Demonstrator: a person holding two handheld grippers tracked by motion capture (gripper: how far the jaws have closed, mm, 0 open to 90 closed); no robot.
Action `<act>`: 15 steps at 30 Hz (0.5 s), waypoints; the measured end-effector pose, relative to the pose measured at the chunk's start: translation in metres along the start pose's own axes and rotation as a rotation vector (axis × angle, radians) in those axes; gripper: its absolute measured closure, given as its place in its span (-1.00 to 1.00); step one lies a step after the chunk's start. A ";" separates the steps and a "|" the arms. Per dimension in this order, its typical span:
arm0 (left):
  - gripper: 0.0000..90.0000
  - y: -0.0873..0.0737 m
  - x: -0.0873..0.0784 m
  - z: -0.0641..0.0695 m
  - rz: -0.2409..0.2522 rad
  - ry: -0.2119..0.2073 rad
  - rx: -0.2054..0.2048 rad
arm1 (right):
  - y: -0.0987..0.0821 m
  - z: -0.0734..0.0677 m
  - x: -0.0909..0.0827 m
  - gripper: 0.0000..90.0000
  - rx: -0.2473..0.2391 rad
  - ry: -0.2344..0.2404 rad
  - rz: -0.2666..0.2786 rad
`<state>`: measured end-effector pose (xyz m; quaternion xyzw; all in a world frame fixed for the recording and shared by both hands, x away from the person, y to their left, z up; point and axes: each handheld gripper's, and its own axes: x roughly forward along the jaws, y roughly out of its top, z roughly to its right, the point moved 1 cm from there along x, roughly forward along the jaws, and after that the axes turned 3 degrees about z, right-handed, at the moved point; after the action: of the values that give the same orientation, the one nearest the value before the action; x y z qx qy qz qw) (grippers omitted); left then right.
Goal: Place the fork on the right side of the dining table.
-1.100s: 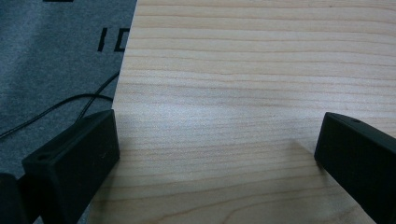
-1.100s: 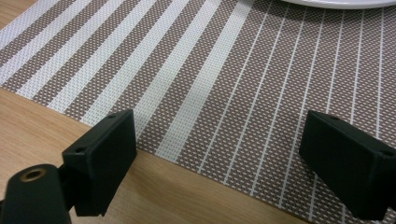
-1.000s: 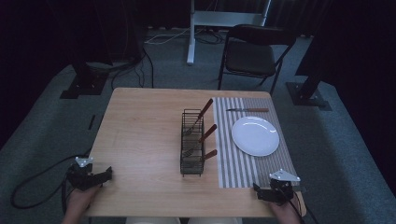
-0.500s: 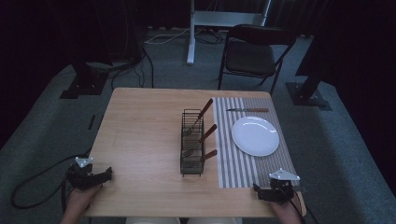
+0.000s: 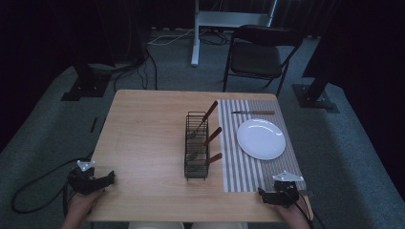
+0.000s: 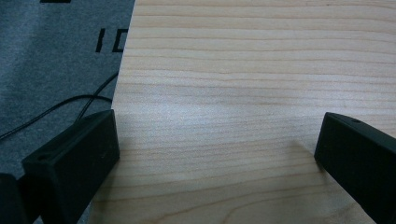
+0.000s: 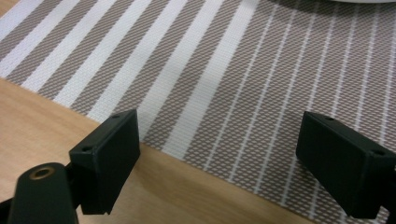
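**A:** Biggest risk from here looks like the wire caddy. It's sat mid-table with three wooden-handled utensils leaning out toward the striped placemat, and it could easily be tipped or dragged if a handle gets pulled sideways rather than lifted up and out.

**B:** Agreed — and the white plate is just beside those handles, so it could be clipped on the way across. A knife is laid on the mat beyond the plate, well clear.

**A:** Both claws are spread wide with nothing held. The left gripper is parked right at the near-left table corner — floor can be seen past the edge in the left gripper view, so anything set down there could be lost over the side.

**B:** The right gripper is hung over the mat's near edge, which could be snagged and rucked up. Plenty of bare wood is left on the left half for moving.
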<state>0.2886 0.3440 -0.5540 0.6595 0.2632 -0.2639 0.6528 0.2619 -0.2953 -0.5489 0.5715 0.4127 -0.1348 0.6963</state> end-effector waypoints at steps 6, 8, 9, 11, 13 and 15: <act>-0.99 0.000 0.000 0.000 0.000 0.000 0.000 | 0.004 -0.005 -0.001 -0.71 0.010 0.052 -0.001; -0.99 0.000 0.000 0.000 0.000 0.000 0.001 | 0.007 -0.007 -0.002 -0.71 0.006 0.068 0.000; -0.99 0.000 0.000 0.000 0.001 0.000 0.000 | 0.008 -0.009 -0.003 -0.71 0.002 0.069 0.002; -0.99 0.000 0.000 0.000 0.001 0.000 0.000 | 0.010 -0.010 -0.004 -0.71 0.002 0.077 0.008; -0.99 0.000 0.000 0.000 0.001 0.000 0.000 | 0.012 -0.011 -0.006 -0.71 0.002 0.083 0.013; -0.99 0.000 0.000 0.000 0.000 0.000 0.001 | 0.013 -0.012 -0.007 -0.70 0.002 0.089 0.016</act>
<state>0.2886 0.3440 -0.5540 0.6597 0.2633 -0.2639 0.6525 0.2615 -0.2824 -0.5350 0.5811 0.4386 -0.1042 0.6776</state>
